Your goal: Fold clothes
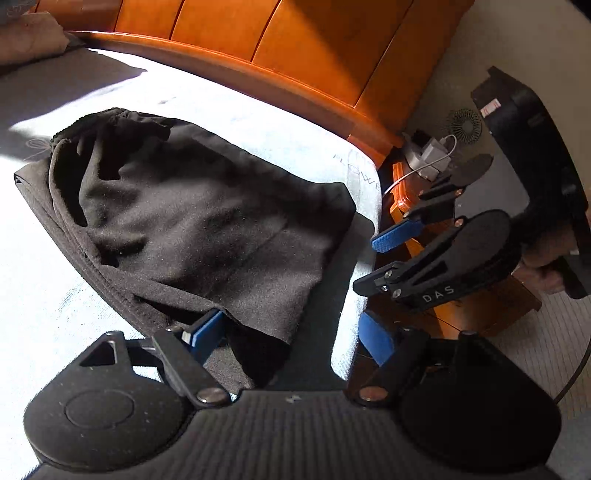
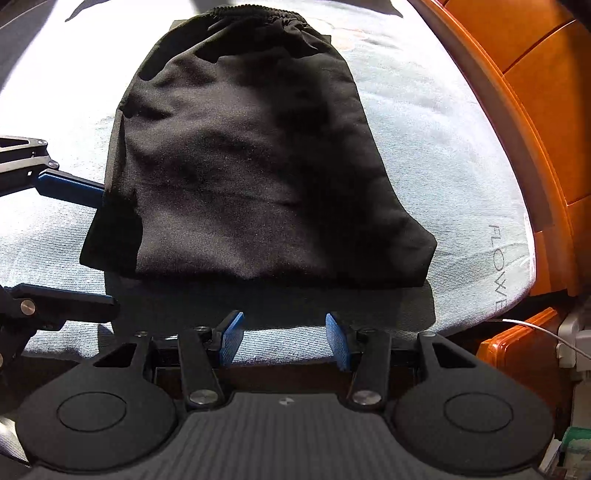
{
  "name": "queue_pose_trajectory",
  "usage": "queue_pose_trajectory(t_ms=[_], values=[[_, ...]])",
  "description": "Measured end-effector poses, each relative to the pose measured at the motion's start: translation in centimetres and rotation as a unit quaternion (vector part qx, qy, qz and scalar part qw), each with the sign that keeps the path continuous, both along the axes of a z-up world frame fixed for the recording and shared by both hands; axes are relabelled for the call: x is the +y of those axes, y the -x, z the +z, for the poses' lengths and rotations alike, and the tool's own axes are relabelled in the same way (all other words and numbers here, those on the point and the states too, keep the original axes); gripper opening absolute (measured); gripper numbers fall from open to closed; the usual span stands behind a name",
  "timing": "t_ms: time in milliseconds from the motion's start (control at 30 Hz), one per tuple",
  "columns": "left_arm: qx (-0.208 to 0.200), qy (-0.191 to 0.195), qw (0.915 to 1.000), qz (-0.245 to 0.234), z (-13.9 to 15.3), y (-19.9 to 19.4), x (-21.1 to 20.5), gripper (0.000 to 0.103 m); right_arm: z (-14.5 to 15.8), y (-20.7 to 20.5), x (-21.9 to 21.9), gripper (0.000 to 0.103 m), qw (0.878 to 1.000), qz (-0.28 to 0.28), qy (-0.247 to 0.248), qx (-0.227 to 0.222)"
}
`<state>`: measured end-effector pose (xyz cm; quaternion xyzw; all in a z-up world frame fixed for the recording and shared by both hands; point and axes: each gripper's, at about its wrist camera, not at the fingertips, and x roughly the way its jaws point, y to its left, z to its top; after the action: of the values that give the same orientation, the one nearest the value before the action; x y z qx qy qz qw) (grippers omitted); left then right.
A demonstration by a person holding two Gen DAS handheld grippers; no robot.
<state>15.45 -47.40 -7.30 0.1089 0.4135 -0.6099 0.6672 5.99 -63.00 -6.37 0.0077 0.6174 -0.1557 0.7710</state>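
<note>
I observed one garment [image 2: 255, 170]: black, matte, soft-knit, with a gathered elastic waistband [image 2: 255, 13] at its far end. It was folded into a compact, roughly rectangular stack and lay flat on the pale blue mattress [image 2: 436, 155], close to the mattress's near edge and near its right-hand corner. The upper layer sat slightly offset, so a lower layer protruded along the left side and the near edge. Shallow wrinkles crossed the top surface. Sunlight struck the left half; the right half was in shadow.
</note>
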Motion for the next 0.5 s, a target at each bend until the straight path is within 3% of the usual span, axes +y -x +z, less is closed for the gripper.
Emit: queue_pose_trajectory(t_ms=[167, 267, 367, 433, 500], values=[[-0.003, 0.006, 0.9999, 0.016, 2.6, 1.3, 0.8, 0.082, 0.0, 1.9, -2.4, 0.054, 0.999, -0.051, -0.016, -0.008], [-0.024, -0.008, 0.9996, 0.016, 2.0, 1.1, -1.1, 0.083, -0.3, 3.1, -3.3, 0.054, 0.997, -0.073, -0.029, -0.013], [-0.022, -0.065, 0.9972, 0.029, -1.0, -0.5, -3.5, 0.082, -0.4, 3.9, -4.1, 0.054, 0.994, -0.095, -0.047, -0.019], [-0.035, -0.116, 0.9912, 0.055, -2.5, -1.2, -4.1, 0.076, 0.0, 4.4, -4.3, 0.054, 0.995, -0.088, -0.043, -0.026], [-0.030, -0.109, 0.9911, 0.070, -1.6, -1.8, -3.7, 0.078, 0.3, 5.1, -4.6, 0.054, 0.996, -0.080, -0.034, -0.026]])
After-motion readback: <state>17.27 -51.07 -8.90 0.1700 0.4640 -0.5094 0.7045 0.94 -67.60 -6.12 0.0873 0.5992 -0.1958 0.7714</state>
